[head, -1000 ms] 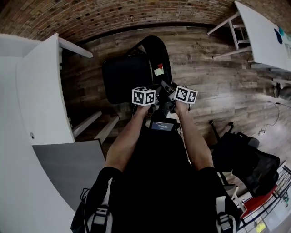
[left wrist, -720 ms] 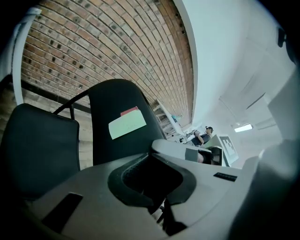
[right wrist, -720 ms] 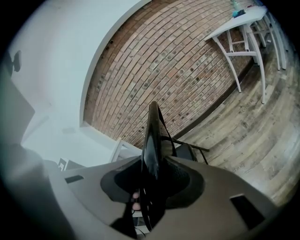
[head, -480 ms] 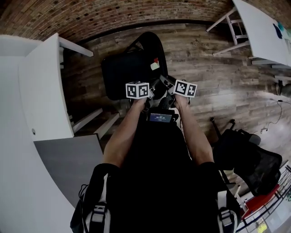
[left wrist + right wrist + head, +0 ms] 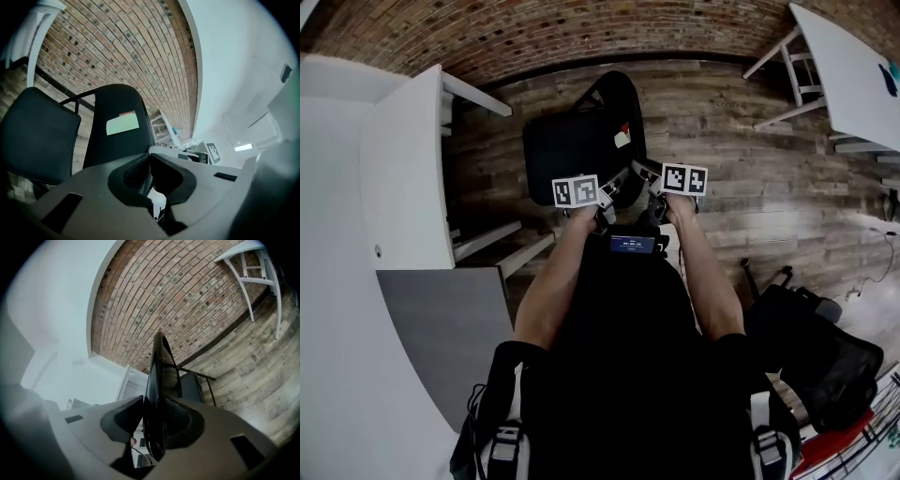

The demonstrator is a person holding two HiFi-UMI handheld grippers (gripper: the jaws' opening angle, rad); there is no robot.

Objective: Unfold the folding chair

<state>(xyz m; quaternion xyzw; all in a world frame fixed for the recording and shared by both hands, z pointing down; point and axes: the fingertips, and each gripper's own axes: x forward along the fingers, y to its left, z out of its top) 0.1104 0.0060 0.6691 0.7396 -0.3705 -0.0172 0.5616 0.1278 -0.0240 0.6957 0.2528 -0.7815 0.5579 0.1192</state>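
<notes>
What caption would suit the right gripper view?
The right gripper clamps the edge of the black folding chair, brick wall and wooden floor beyond.

From the head view, the tips of the left tongs and the right tongs merge into the dark folding chair just ahead of them. The chair's legs are hidden under its seat. In the left gripper view the tongs' own body covers the backrest's lower edge, and the print on the label above them is too small to read. In the right gripper view the backrest's bottom end drops behind the tongs. The small screen behind both tongs is unreadable. The white bench left of them is cut off by the frame.
</notes>
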